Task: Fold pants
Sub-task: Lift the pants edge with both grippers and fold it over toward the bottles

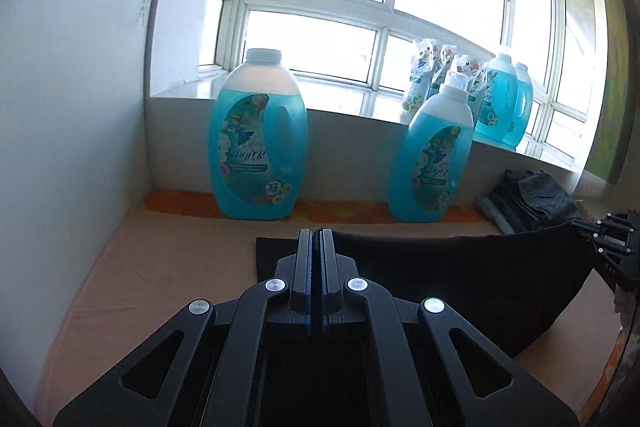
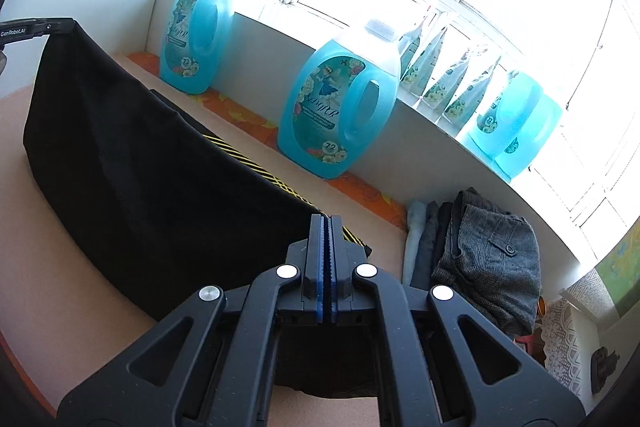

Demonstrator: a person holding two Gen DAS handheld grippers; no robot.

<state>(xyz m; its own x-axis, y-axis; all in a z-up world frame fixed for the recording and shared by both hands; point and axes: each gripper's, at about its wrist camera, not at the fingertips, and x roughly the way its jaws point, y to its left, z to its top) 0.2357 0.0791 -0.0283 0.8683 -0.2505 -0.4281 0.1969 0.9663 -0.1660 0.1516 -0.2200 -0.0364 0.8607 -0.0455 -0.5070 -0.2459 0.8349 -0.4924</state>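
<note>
1. The cloth edge pinched by the left gripper (image 1: pixel 319 239) is hidden behind its own closed jaws in the left wrist view; only dark fabric is seen running away from the fingertips.
2. The right gripper (image 2: pixel 330 223) is likewise seen with jaws pressed together on the black pants (image 2: pixel 152 163), the pinched edge being covered by the blue pads.
3. The lower part of the pants is cut off under both gripper bodies, so its full length cannot be made out.
4. Yellow stripes (image 2: pixel 256 163) on the pants are shown only in the right wrist view, on the side facing the near detergent bottle (image 2: pixel 340 107).
5. In the left wrist view the right gripper is seen at the frame's right edge, gripping the far end of the stretched cloth.
6. The pants are held taut between the two grippers, sagging to the table (image 1: pixel 160 267), in front of the near detergent bottle.
7. A stack of folded clothes (image 2: pixel 480 259) lies to the right of that bottle, against the wall below the windowsill.
8. Further bottles and pouches (image 2: pixel 448 83) are lined up on the sill behind it.
</note>
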